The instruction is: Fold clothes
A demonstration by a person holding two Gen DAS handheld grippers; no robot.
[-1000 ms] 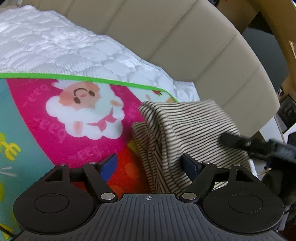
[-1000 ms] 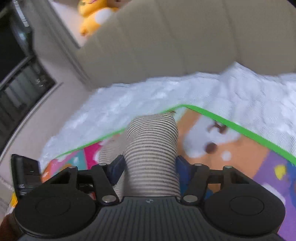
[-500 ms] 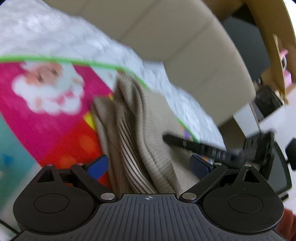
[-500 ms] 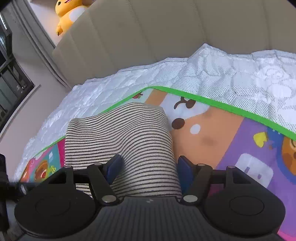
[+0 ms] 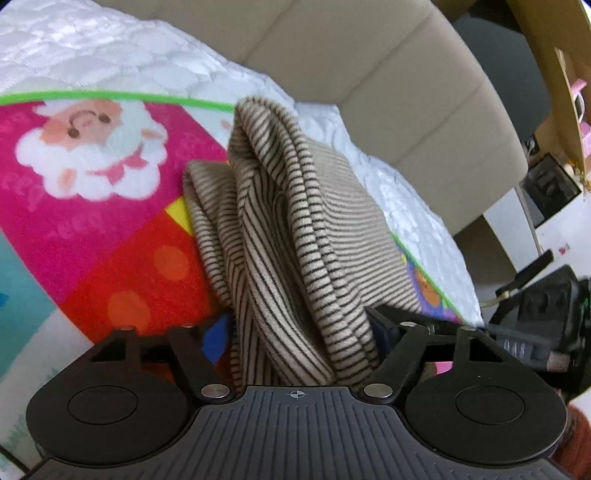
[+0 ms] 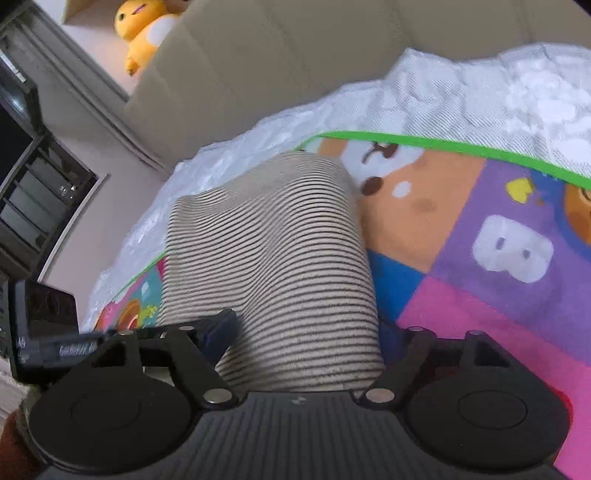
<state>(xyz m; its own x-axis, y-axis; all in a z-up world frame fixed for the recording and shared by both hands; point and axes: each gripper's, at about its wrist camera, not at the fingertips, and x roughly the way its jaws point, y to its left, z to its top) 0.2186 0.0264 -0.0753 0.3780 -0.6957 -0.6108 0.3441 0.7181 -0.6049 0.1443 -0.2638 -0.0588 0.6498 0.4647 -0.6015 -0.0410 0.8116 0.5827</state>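
A beige garment with thin black stripes [image 5: 291, 236] is folded into a thick bundle over a colourful cartoon play mat [image 5: 92, 206]. My left gripper [image 5: 299, 332] is shut on the bundle's near end, with several folded layers between its fingers. My right gripper [image 6: 306, 332] is shut on the same striped garment [image 6: 273, 251] from the other side, and the cloth arches up and away from it. The right gripper's body shows at the right edge of the left wrist view [image 5: 543, 317]. The left gripper's body shows at the left edge of the right wrist view [image 6: 40, 325].
The play mat [image 6: 480, 240] lies on a white quilted bed cover [image 5: 110, 55]. A beige padded headboard [image 5: 388, 74] runs behind it. A yellow plush toy [image 6: 147, 29] sits above the headboard. Dark shelving [image 6: 33, 177] and floor lie beyond the bed edge.
Both grippers have swung round and drawn closer together while holding the striped garment. The cloth has gone from a flatter fold to a bunched, arched bundle between them.
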